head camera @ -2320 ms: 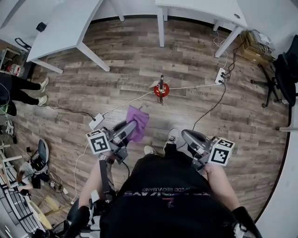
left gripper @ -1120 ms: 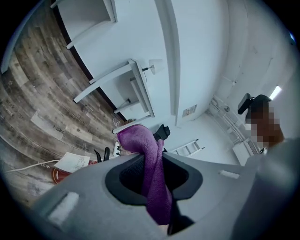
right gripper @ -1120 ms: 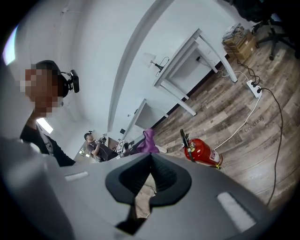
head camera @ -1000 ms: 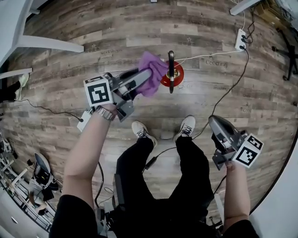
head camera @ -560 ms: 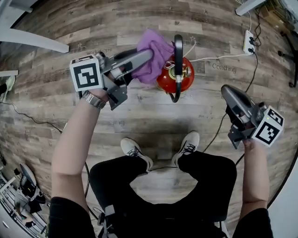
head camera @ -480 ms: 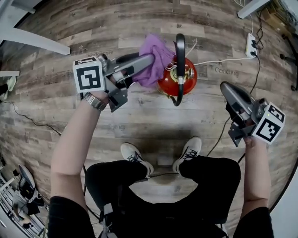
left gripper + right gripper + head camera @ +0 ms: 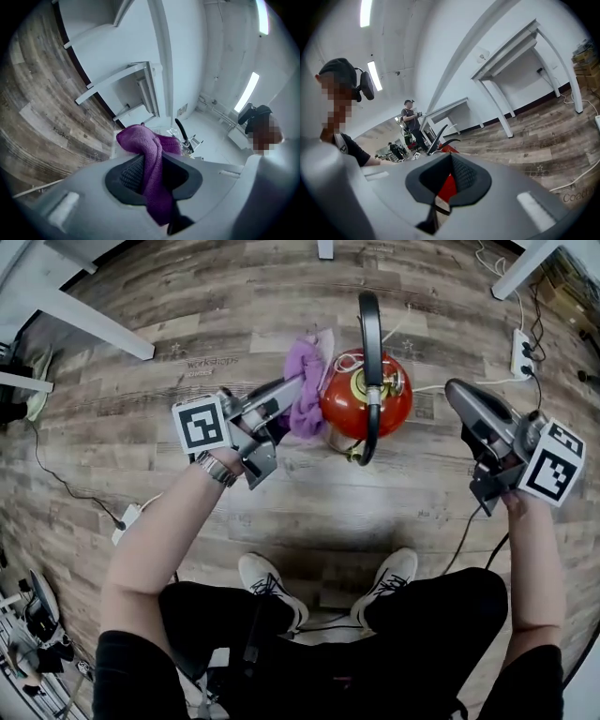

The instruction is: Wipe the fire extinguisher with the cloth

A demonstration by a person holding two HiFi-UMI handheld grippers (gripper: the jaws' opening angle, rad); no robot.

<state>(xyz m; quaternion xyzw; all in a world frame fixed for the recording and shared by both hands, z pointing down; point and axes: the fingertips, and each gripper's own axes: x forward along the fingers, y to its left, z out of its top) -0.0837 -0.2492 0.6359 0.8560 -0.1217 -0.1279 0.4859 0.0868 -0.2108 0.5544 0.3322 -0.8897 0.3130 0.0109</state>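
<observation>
Ok, left gripper (image 7: 284,393) is clamped on a purple cloth (image 7: 151,161), pinched mid-fold, with one bunch puffed out past the tips and a tail hanging back through the jaws. Right gripper (image 7: 459,396) is pressed shut on nothing; only red shows through the slit between its pads.

The cloth sits at the left flank of the fire extinguisher (image 7: 386,401), just beside it or barely touching; I can't call contact from here. The right gripper is near the opposite flank but apart from it.

For the wipe, I'd push the loose bunch into the shell, not the jaw tips, and sweep round the curve in arcs. I'd brace the far side with the closed right gripper, as a tall cylinder looks likely to twist or rock. Stay off the lever (image 7: 368,329) and hose (image 7: 367,439).

The extinguisher is upright on the wood floor (image 7: 309,512) ahead of the person's shoes, between both grippers, well short of the white table legs at the floor's far edge. It has a glossy red body, black handle, brass fittings and a white cord at the neck.
</observation>
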